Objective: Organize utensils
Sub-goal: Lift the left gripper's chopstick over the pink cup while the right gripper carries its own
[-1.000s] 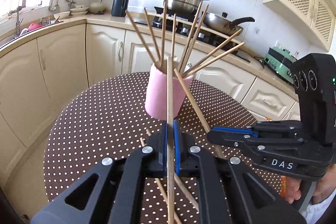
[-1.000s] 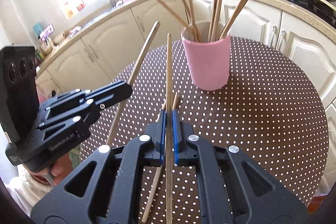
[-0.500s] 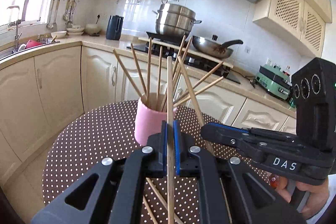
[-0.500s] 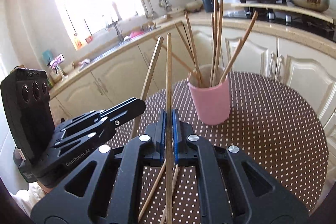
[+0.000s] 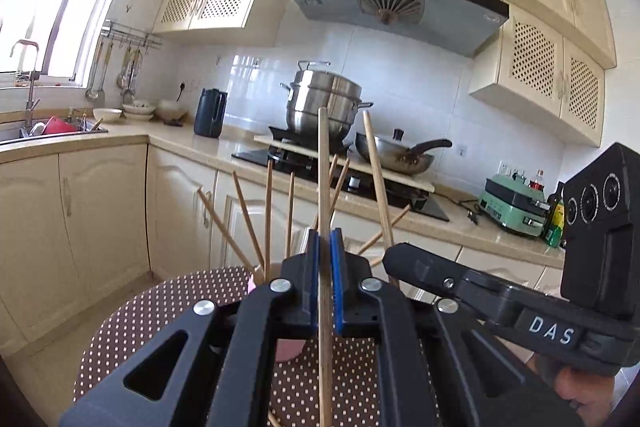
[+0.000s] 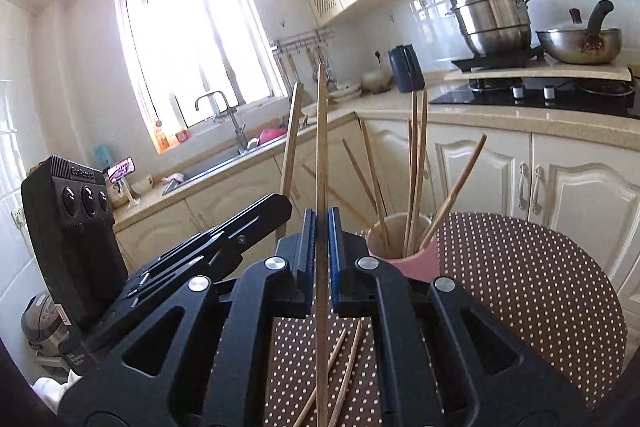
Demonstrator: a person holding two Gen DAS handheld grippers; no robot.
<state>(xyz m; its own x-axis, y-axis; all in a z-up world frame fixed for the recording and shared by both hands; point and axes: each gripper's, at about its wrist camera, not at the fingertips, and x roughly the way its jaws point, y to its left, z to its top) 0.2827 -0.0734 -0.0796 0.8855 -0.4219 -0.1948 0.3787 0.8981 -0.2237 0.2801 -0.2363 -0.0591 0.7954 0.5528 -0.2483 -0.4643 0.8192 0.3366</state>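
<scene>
Kitchen cupboards stand behind the dotted table (image 6: pixel 540 287), where each closed gripper, left gripper (image 5: pixel 325 283) and right gripper (image 6: pixel 319 259), pinches one chopstick upright near the pink cup (image 6: pixel 416 261), so lowering them tip-first, one after another, seems safest.

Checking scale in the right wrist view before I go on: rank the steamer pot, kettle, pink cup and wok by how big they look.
1. Steamer pot
2. Wok, close behind the pot
3. Pink cup, partly hidden by the gripper and nearer the camera, so unsure
4. Kettle
</scene>
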